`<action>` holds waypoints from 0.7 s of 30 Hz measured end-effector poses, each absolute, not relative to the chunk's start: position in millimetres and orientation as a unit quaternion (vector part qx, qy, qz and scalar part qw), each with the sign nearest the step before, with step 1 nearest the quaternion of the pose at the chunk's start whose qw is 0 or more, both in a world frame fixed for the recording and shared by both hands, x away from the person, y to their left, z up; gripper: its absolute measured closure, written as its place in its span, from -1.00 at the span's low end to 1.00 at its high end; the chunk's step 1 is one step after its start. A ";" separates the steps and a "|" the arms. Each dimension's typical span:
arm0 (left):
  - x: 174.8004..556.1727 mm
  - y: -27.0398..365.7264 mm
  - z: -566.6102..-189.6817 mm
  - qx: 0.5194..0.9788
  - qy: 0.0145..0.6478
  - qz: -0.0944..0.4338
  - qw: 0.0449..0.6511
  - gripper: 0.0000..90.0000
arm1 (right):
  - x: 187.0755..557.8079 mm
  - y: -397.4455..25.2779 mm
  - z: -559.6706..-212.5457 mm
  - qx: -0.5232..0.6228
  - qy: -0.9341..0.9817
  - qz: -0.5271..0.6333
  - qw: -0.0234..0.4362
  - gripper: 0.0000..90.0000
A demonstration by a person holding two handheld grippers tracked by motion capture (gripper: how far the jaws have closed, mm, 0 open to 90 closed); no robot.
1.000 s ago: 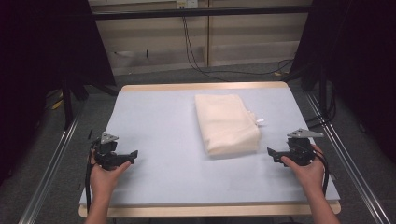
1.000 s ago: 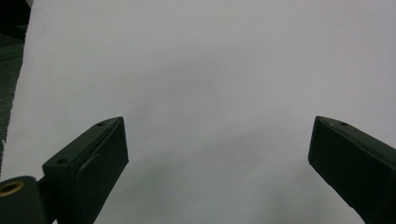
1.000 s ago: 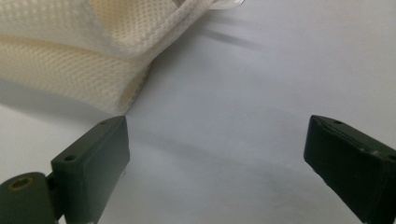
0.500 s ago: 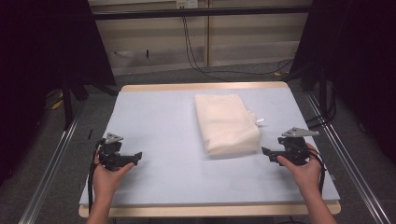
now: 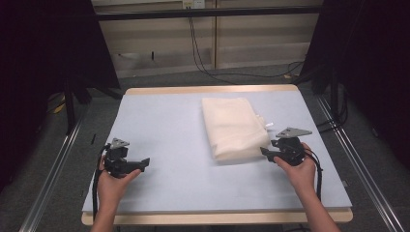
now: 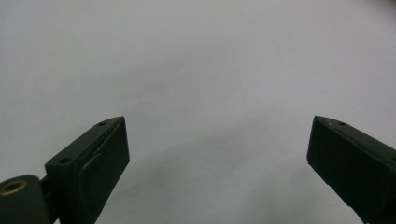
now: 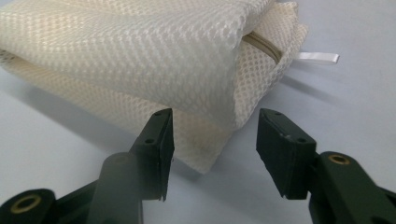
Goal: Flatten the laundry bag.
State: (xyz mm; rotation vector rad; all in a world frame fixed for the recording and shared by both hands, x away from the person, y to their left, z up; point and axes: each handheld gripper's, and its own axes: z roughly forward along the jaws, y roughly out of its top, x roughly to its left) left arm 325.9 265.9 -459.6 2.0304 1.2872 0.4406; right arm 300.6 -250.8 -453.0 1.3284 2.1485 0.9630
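We see a folded cream mesh bag (image 5: pixel 233 127) lying on the pale bench (image 5: pixel 164 116), toward two o'clock from its middle. Our right gripper (image 5: pixel 265 152) sits at the bag's four o'clock corner, its fingers (image 7: pixel 156 140) moderately parted around that corner (image 7: pixel 212 140), not closed on it. Our left gripper (image 5: pixel 144 163) rests at eight o'clock, well apart from the bag, fingers (image 6: pixel 100 154) spread wide over bare bench.

No readable text, label, brand, number or sign appears anywhere. The small white tag (image 7: pixel 318 57) on the folded mesh laundry bag (image 7: pixel 140 56), at about two o'clock of it, looks blank.
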 end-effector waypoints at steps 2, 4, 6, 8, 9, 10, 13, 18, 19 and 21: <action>326.1 266.2 -459.5 0.781 0.495 0.170 0.342 -0.87 | 302.0 -249.8 -453.4 0.479 0.777 0.344 0.219 0.12; 326.1 266.9 -459.1 0.783 0.493 0.169 0.340 -0.87 | 304.1 -248.4 -454.2 0.479 0.781 0.337 0.218 0.21; 326.1 266.0 -459.1 0.780 0.496 0.169 0.343 -0.87 | 307.4 -247.8 -457.2 0.478 0.782 0.338 0.213 0.25; 326.1 265.9 -458.2 0.778 0.497 0.167 0.346 -0.86 | 310.0 -247.6 -458.4 0.486 0.779 0.339 0.207 0.37; 326.0 266.1 -457.7 0.779 0.496 0.167 0.345 -0.86 | 310.0 -247.6 -458.4 0.486 0.779 0.339 0.207 0.37; 325.9 265.8 -457.4 0.779 0.495 0.167 0.347 -0.86 | 310.5 -247.5 -457.8 0.484 0.779 0.341 0.205 0.42; 325.8 264.8 -457.5 0.778 0.496 0.170 0.346 -0.86 | 312.3 -245.5 -455.0 0.481 0.777 0.342 0.219 0.58; 325.1 264.0 -456.8 0.778 0.495 0.168 0.347 -0.85 | 315.4 -240.1 -448.6 0.471 0.775 0.352 0.231 0.63; 324.7 264.3 -456.3 0.780 0.494 0.167 0.346 -0.85 | 315.7 -237.5 -446.1 0.466 0.775 0.358 0.232 0.64; 324.4 264.6 -455.8 0.783 0.490 0.164 0.347 -0.85 | 315.3 -235.9 -444.1 0.465 0.773 0.363 0.234 0.65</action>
